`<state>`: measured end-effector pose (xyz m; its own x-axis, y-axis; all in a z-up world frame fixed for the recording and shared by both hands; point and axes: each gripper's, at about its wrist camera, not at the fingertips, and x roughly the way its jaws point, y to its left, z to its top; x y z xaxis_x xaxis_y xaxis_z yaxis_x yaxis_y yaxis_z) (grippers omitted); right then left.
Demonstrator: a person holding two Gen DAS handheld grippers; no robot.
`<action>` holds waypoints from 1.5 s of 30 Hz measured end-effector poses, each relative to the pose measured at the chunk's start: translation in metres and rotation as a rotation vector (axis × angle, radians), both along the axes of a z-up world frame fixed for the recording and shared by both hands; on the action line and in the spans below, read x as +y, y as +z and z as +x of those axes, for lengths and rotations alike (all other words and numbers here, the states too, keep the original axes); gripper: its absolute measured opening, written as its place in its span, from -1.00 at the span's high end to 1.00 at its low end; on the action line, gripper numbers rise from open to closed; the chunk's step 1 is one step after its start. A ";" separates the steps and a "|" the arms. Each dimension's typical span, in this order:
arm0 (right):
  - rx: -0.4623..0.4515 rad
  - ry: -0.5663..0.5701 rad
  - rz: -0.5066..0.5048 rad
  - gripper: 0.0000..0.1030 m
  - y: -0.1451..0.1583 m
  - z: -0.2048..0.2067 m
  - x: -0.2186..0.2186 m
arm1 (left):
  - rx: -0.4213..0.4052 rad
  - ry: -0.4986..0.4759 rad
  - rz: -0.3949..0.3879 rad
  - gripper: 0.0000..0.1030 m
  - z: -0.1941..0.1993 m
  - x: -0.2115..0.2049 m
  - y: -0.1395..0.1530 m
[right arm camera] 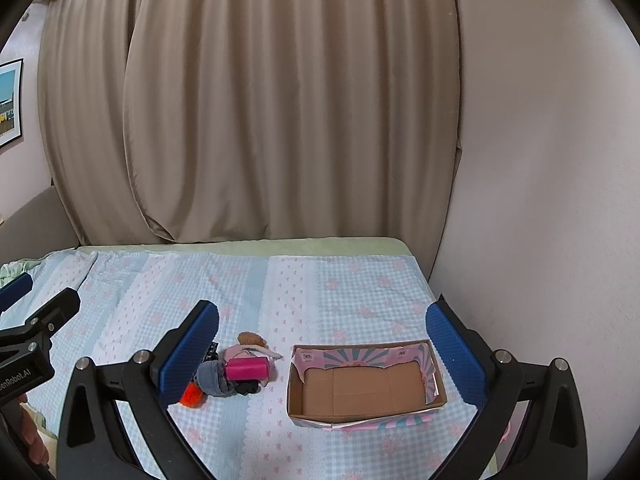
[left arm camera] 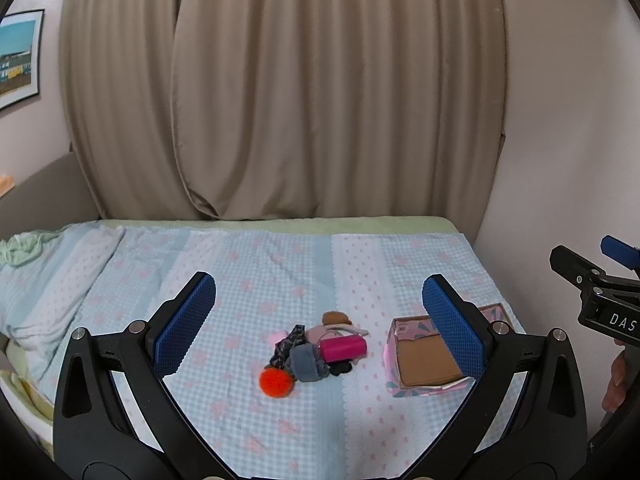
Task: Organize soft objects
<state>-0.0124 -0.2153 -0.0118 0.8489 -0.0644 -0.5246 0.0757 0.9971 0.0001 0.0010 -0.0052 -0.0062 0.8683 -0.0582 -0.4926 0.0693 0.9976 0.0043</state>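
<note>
Soft pile: a heap of small soft objects (left arm camera: 316, 350) lay on the bed, near its middle, just left of the box.
Pile contents: an orange pom-pom (left arm camera: 276, 383) at the near left edge, a grey piece (left arm camera: 307, 362) touching a magenta roll (left arm camera: 343, 349), a brown-topped item (left arm camera: 336, 319) at the far side (the rest too tangled to name).
Box: a cardboard box (right arm camera: 364, 390) with pink-and-teal print stood open and empty, beside the pile but apart from it.
Left gripper (left arm camera: 318, 330): fingers spread wide above the pile, holding nothing.
Right gripper (right arm camera: 322, 350): fingers likewise apart, empty, framing pile and box.
Bedspread (left arm camera: 260, 276): blue-checked, pink flowers.
Backdrop: beige curtain (left arm camera: 280, 92).
</note>
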 end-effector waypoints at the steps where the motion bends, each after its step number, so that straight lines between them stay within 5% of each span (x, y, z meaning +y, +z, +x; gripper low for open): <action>1: 0.004 0.002 0.000 -1.00 0.000 0.001 0.000 | 0.004 0.002 0.000 -0.99 0.002 0.000 -0.001; 9: 0.069 0.083 -0.001 -1.00 -0.017 0.029 -0.004 | 0.073 0.044 -0.019 -0.99 0.013 0.007 -0.026; 14: 0.113 0.272 -0.035 -1.00 -0.048 0.063 -0.003 | 0.147 0.144 -0.028 -0.99 0.020 0.012 -0.068; 24: 0.298 0.658 -0.102 -1.00 -0.146 0.142 0.033 | 0.352 0.222 -0.054 -0.99 0.038 0.052 -0.180; 33: 0.463 0.903 -0.231 -1.00 -0.240 0.203 0.084 | 0.473 0.169 -0.018 -0.99 0.107 0.082 -0.302; 45: 0.700 1.116 -0.444 -0.87 -0.365 0.263 0.142 | 0.619 0.066 -0.024 -0.85 0.178 0.105 -0.418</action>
